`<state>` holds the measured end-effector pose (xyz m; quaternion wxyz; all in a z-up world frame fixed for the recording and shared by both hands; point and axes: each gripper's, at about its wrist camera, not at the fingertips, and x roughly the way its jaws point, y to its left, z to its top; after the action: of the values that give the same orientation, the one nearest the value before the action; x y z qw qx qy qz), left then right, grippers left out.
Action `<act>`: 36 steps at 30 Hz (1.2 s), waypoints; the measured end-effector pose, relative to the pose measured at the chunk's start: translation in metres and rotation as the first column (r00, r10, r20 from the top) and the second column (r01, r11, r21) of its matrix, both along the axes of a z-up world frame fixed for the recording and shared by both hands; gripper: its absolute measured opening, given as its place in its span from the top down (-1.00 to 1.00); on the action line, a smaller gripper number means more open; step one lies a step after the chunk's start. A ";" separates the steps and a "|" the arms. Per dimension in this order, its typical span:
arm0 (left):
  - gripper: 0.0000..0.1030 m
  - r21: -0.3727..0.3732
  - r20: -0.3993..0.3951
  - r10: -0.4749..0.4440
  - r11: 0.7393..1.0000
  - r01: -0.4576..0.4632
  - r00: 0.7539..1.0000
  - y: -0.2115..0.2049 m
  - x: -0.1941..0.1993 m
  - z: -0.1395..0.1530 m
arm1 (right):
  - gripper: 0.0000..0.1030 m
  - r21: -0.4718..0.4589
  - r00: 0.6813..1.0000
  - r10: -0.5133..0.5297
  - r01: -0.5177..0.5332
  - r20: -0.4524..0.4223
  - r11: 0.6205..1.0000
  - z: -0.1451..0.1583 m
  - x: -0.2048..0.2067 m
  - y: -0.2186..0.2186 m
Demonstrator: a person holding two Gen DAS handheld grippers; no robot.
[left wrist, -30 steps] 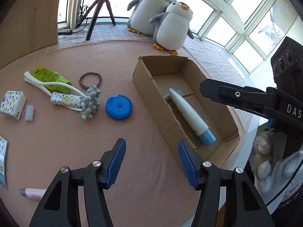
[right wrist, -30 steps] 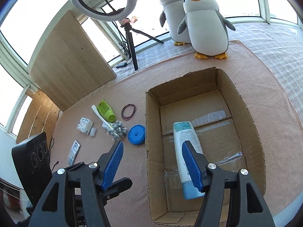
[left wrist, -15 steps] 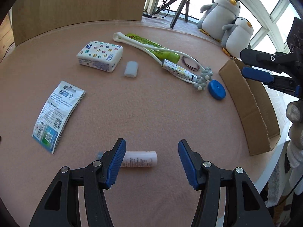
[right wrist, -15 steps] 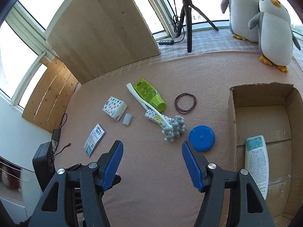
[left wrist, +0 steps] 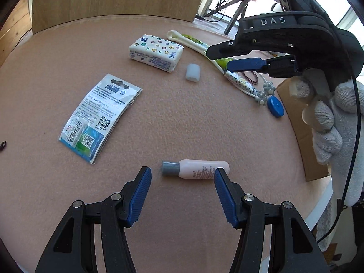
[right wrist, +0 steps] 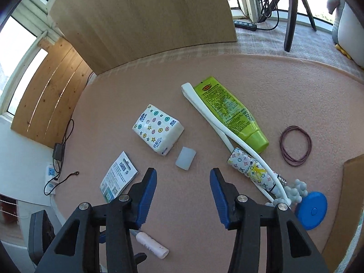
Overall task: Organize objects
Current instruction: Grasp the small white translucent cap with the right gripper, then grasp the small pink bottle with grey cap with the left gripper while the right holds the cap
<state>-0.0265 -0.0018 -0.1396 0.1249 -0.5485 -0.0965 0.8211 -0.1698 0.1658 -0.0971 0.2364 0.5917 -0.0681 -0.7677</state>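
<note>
The left hand-held gripper (left wrist: pixel 182 177) was held wide open just above the tabletop (left wrist: pixel 159 122), with the small pink bottle (left wrist: pixel 195 169) lying on its side right past the blue fingertips (left wrist: pixel 143 182), grey cap pointing left. Nothing was gripped. The right hand-held gripper (right wrist: pixel 183 182) was spread wide and empty too, hovering near the white eraser-like block (right wrist: pixel 185 158). Further out were seen a tissue pack (right wrist: pixel 158 128), a printed packet (left wrist: pixel 100 116), a green tube (right wrist: pixel 229 113), a white massager (right wrist: pixel 232 145), a patterned tube (right wrist: pixel 252 170), hair ties (right wrist: pixel 295 145), a blue disc (right wrist: pixel 310 210), and the cardboard box (left wrist: pixel 302 136) at the right edge.
</note>
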 end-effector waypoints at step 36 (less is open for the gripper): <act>-0.39 0.057 0.041 0.013 0.998 -0.016 0.999 0.027 -0.005 -0.009 | 0.78 0.120 0.999 0.046 -0.043 -0.019 0.992 -0.029 0.018 0.000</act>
<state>-0.0313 0.0253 -0.1483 0.1325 -0.5606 -0.1265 0.8075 -0.1516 0.1659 -0.1258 0.2182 0.5979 -0.0062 -0.7713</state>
